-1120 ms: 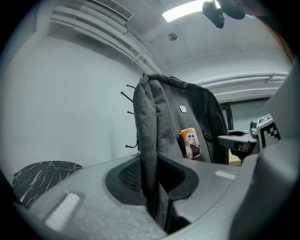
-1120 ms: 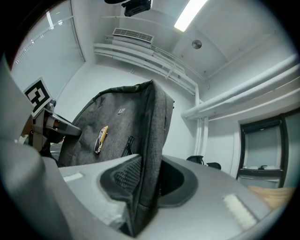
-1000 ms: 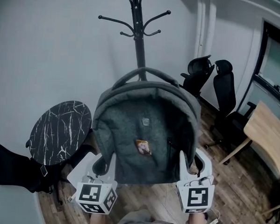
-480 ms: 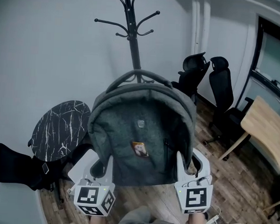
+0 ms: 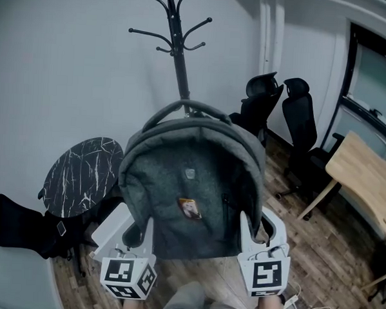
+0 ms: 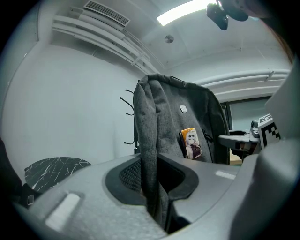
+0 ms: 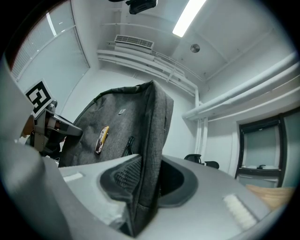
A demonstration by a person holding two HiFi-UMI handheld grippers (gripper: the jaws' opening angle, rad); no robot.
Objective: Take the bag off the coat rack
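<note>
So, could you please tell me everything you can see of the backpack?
The backpack is dark grey, felt-like fabric, with a curved top handle, a logo tag and a picture badge on its front. It is held upright in the air, front toward the person, the left gripper shut on one side edge and the right gripper on the other. The coat rack stands behind, hooks well above the handle.

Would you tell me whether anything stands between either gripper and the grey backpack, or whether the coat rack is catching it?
Nothing visible does. The left gripper and right gripper each clamp directly on a side edge of the backpack. Its top handle sits below the hooks of the coat rack, apparently free of them.
</note>
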